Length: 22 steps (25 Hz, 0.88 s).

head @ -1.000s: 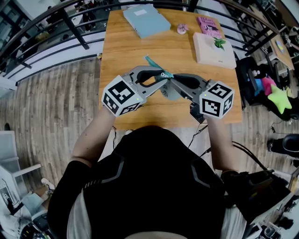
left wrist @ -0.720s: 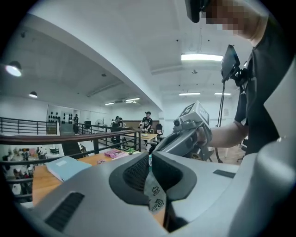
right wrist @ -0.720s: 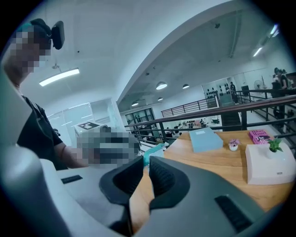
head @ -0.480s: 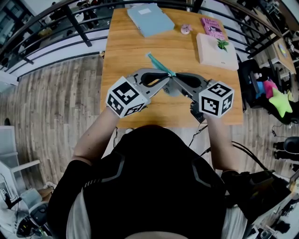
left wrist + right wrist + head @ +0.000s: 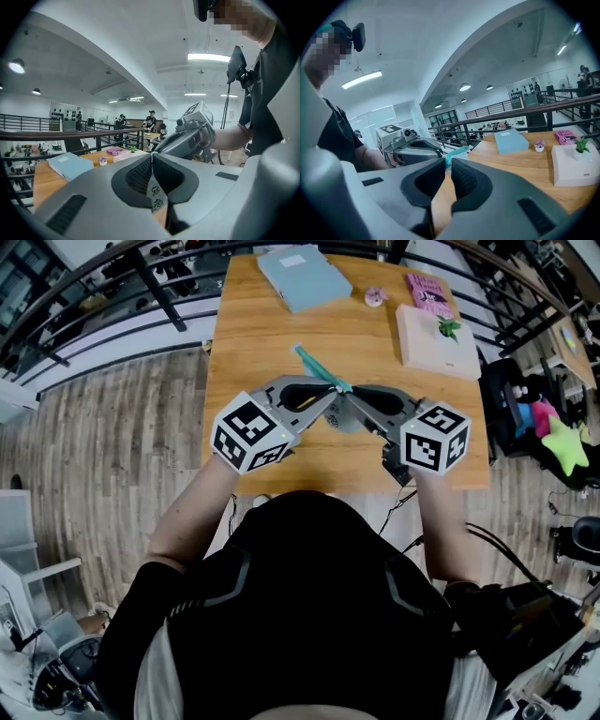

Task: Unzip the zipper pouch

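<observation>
Since a second ago the left gripper (image 5: pixel 151 158) has shut its jaws, pinching a thin pale printed strip (image 5: pixel 155 197) of the translucent zipper pouch with a teal zip edge (image 5: pixel 317 369), which hangs between both grippers over the light wooden table (image 5: pixel 272 324). The right gripper (image 5: pixel 449 165) is clamped on the teal edge beside it. Should that slight pinch slip, or hold fabric rather than the pull, tugging would only twist the pouch.

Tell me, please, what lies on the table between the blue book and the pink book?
A small potted pink flower stands between the blue book and the pink book, apart from both. The head view shows it best.
</observation>
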### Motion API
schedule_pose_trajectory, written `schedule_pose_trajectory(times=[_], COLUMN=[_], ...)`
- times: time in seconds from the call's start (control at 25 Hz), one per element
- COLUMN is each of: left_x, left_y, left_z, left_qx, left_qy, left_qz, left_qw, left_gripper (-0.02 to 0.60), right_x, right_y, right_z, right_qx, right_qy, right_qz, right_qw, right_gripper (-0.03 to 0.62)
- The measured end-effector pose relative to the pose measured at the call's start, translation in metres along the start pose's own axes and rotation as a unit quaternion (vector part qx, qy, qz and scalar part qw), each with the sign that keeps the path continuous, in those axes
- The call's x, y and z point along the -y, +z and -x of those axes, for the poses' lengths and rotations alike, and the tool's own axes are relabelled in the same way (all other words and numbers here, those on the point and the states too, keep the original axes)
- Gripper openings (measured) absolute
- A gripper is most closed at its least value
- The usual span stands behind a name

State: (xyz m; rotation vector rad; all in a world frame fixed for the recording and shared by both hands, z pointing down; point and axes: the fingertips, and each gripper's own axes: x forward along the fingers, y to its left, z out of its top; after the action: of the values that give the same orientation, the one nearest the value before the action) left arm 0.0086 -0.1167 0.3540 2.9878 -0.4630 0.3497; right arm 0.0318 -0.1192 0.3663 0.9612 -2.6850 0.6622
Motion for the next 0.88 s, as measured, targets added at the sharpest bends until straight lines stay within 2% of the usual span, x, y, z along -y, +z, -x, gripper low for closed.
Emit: schedule_pose_trajectory(times=[0.36, 0.52, 0.88], left_x=[-0.014, -0.027, -0.053], left_y=[-0.003, -0.004, -0.012], left_z=[0.006, 0.015, 0.032], left_qx=[-0.007, -0.010, -0.020], left_qy=[0.027, 0.039, 0.082], left_qz=[0.052, 0.057, 0.066], left_qw=[0.9983, 0.9976, 0.9942], left_gripper=[0.031, 0.031, 0.031], right_x=[-0.005, -0.005, 0.000], right_y=[-0.006, -0.008, -0.013], right_z=[-0.002, -0.002, -0.001], right_qx=[-0.036, -0.032, -0.039], right_qy=[0.000, 0.011, 0.009], right_qz=[0.045, 0.026, 0.021], right_qw=[0.998, 0.999, 0.999], right_gripper=[0.046, 0.046, 0.046])
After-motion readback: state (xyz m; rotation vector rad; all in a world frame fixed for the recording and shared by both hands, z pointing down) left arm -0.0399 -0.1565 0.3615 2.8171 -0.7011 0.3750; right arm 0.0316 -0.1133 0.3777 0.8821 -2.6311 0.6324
